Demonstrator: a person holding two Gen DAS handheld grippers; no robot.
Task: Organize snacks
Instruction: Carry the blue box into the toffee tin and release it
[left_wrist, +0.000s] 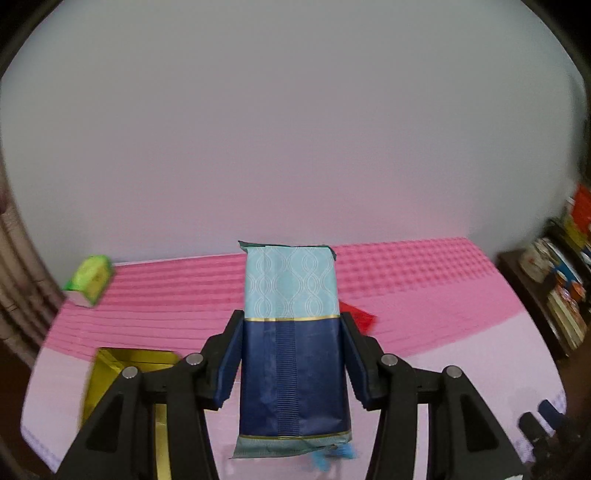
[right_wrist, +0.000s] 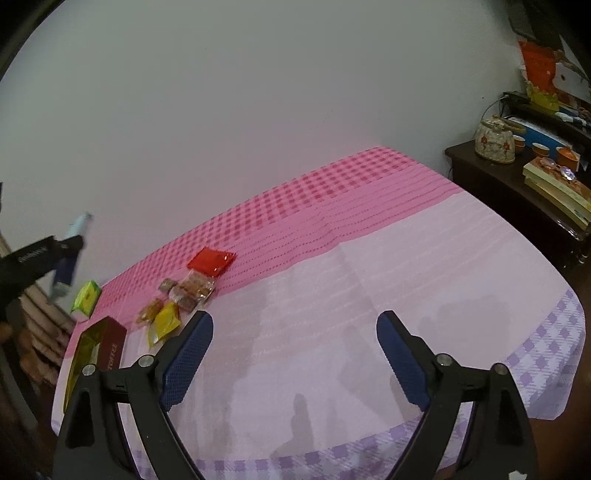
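Note:
My left gripper (left_wrist: 291, 321) is shut on a tall blue and light-blue snack packet (left_wrist: 291, 332), held upright above the table; the same packet shows at the far left of the right wrist view (right_wrist: 70, 254). An open gold-lined box (left_wrist: 122, 369) lies below it to the left, also seen as a dark red box (right_wrist: 96, 350). My right gripper (right_wrist: 295, 325) is open and empty over the table. Near the box lie a green packet (right_wrist: 86, 298), a yellow packet (right_wrist: 166, 321), a red packet (right_wrist: 210, 261) and clear-wrapped sweets (right_wrist: 192, 290).
The table has a pink and lilac checked cloth (right_wrist: 369, 277). A dark wooden cabinet (right_wrist: 498, 181) stands at the right with a teapot (right_wrist: 495, 140), cups and stacked books (right_wrist: 557, 188). A plain wall is behind.

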